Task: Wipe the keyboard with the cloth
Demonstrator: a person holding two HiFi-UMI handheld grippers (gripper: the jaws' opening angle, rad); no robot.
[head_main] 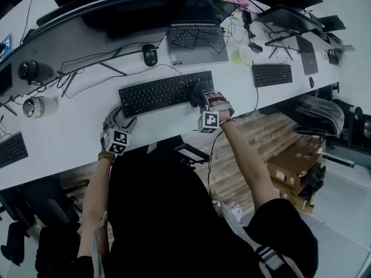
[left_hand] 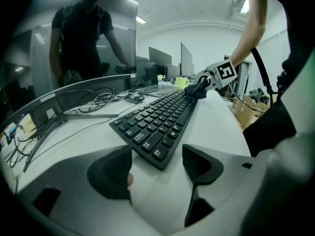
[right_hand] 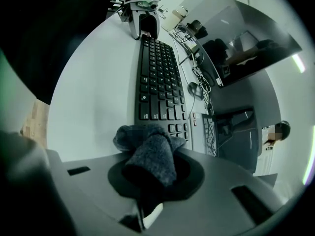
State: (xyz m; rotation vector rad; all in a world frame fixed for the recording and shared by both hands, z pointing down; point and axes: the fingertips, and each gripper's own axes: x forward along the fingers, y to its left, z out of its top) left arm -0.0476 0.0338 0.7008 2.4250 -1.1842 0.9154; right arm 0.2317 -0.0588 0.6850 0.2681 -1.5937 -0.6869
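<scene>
Closest to me, the left gripper sits low over the white desk with its jaws spread wide and nothing between them. The left near corner of the black keyboard lies just ahead of the gap. In the head view this gripper is at the keyboard's left end, touching or almost touching it; I can't tell which. On my other side, the right gripper has its jaws pressed onto a dark grey cloth, which bunches up out of them in a thick fold. From the left gripper view, the wad of cloth rests on the keyboard's right end, at the key block there, with the marker cube just behind it. The head view agrees: the cloth lies over the right part of the keyboard, and the right gripper comes in from the desk's near edge. Past the keyboard, a dark mouse lies among loose cables, near an open laptop. Off to the right is a second keyboard, well apart from the first. Cardboard boxes stand on the floor beside the desk.
</scene>
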